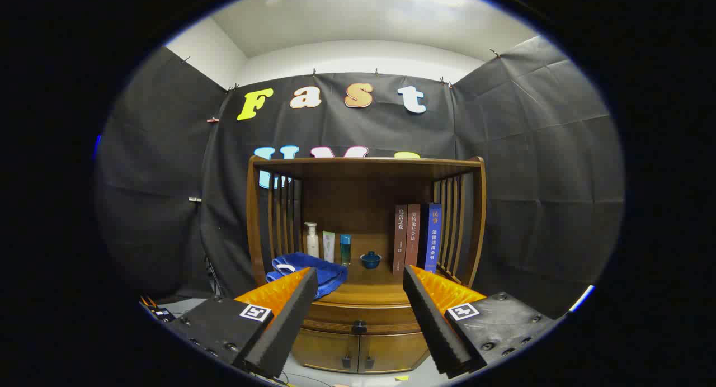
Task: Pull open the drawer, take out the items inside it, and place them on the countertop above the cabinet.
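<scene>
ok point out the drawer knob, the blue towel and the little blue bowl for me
drawer knob [358, 326], gripper view, on the dark knob's front, between the open tongs [358, 320].
blue towel [327, 275], gripper view, on its folded top, beside the left finger.
blue bowl [370, 259], gripper view, on its side wall.

The gripper [358, 314] hangs spread wide before the wooden cabinet [366, 230]; the closed drawer [361, 319] with its knob [358, 326] sits low-centre between the fingers.
</scene>
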### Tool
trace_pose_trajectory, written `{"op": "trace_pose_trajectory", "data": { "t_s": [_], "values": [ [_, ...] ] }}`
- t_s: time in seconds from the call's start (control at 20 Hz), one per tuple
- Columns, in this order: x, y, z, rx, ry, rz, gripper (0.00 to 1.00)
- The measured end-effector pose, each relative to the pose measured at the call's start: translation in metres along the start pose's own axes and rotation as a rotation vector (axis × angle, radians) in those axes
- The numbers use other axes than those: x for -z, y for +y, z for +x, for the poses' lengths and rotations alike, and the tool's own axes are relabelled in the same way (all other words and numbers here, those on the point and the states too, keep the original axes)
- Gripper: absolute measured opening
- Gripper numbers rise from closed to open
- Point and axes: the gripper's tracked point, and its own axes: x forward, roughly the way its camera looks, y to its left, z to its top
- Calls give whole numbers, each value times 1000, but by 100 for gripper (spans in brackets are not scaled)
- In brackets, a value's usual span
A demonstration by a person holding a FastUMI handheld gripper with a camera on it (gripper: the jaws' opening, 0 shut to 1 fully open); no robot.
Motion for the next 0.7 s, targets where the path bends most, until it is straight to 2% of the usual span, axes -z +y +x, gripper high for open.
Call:
{"op": "trace_pose_trajectory", "data": {
  "t_s": [0.7],
  "values": [
    [9,-4,6,13,31,12,98]
  ]
}}
